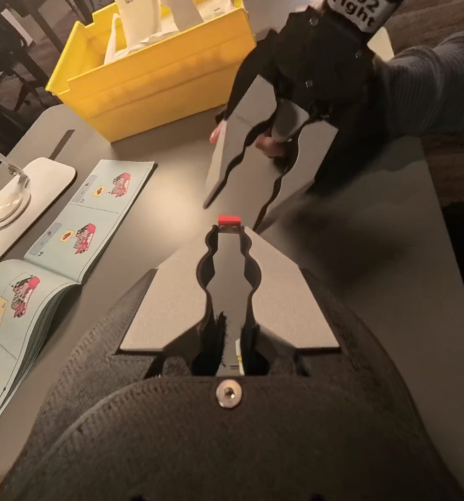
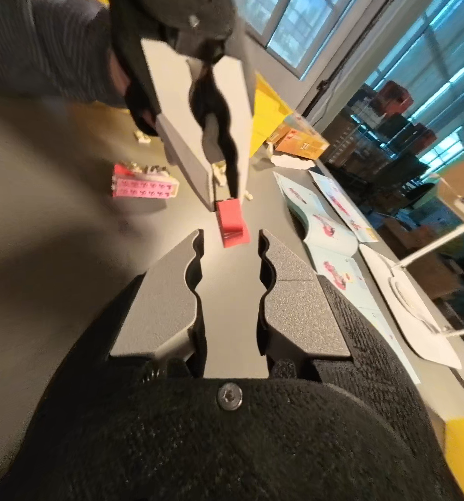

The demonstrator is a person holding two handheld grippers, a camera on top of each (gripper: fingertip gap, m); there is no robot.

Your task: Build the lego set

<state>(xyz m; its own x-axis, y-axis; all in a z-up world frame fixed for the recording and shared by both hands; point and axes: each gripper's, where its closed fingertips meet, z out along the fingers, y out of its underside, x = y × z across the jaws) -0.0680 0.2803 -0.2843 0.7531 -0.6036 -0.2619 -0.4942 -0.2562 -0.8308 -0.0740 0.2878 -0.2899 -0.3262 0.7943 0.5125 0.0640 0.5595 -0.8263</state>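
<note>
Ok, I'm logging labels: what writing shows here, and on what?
I quote no writing; these bear it.
Band atop the right gripper: cropped print.
Open instruction booklet: small step numerals.
Orange box: print too blurred.

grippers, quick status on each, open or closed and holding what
Left gripper: closed on a small brick piece, red on top of grey, at the tips.
Right gripper: open, holding nothing; the piece sits just ahead of its jaws.
</note>
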